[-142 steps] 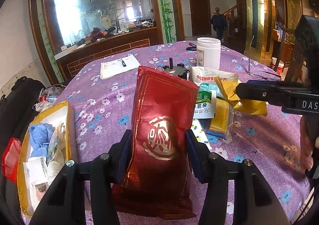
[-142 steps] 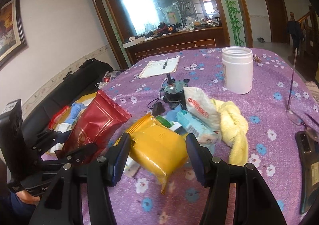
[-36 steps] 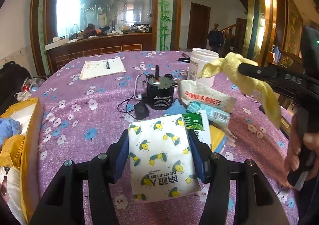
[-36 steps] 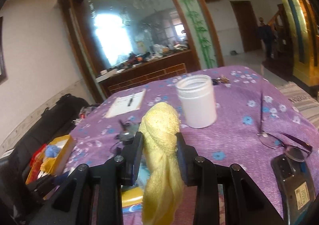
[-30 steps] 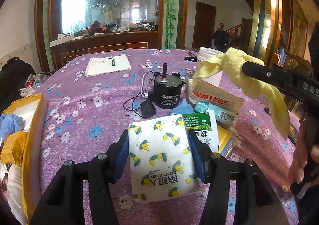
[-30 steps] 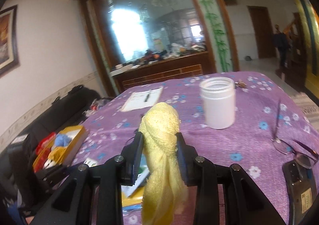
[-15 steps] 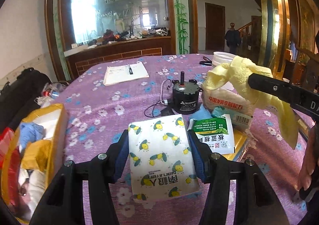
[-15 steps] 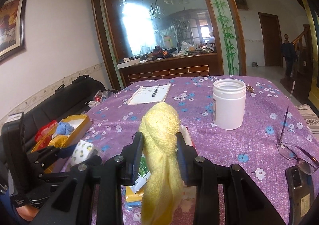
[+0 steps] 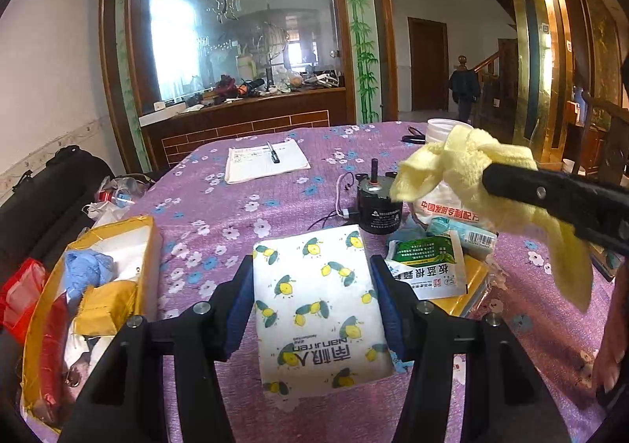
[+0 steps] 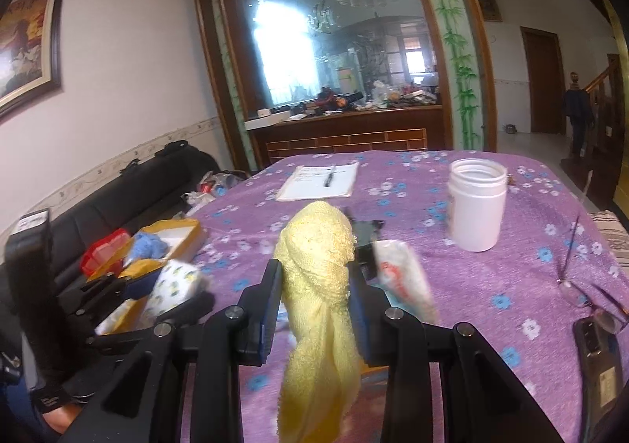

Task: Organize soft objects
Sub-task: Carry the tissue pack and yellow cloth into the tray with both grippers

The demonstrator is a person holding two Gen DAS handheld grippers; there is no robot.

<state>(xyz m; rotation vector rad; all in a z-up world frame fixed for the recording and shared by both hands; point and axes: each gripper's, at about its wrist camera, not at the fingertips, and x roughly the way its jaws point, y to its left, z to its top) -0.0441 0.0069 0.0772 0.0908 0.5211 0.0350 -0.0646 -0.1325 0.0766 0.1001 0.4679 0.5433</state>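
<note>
1. the left gripper (image 9: 310, 285) has its jaws clamped on a tissue pack (image 9: 320, 309), white with a lemon print, one blue pad against each long side.
2. the pack is lifted off the purple flowered cloth (image 9: 236, 215) and sits just right of the yellow box (image 9: 149, 234) at the table's left edge.
3. the box holds a blue cloth (image 9: 84, 270), a yellow packet (image 9: 106, 307) and something red (image 9: 53, 344); what lies deeper cannot be made out.
4. the right gripper (image 10: 314, 297) has its jaws pressed on a knotted yellow towel (image 10: 318, 309), the knot standing above the pads and the tail hanging below them.
5. in the left wrist view the towel (image 9: 468, 171) hangs in the air over the pile of packets, its loose end drooping to the right, with the right gripper's black finger across it.
6. a hand (image 9: 613, 329) shows at the right edge of that view.
7. left on the table in the pile: a green sachet (image 9: 426, 264), a white pouch with red print (image 9: 448, 203), a pale blue pack (image 9: 460, 232) and a flat yellow packet (image 9: 468, 285) underneath.
8. a small black motor (image 9: 377, 207) with a wire stands just behind the pile.
9. farther back lie a notepad (image 9: 265, 166) with a pen (image 9: 273, 152) on it, and a white jar (image 10: 475, 205) stands open to the right.
10. glasses (image 10: 589, 297) and a dark phone (image 10: 597, 364) lie near the table's right edge in the right wrist view.
</note>
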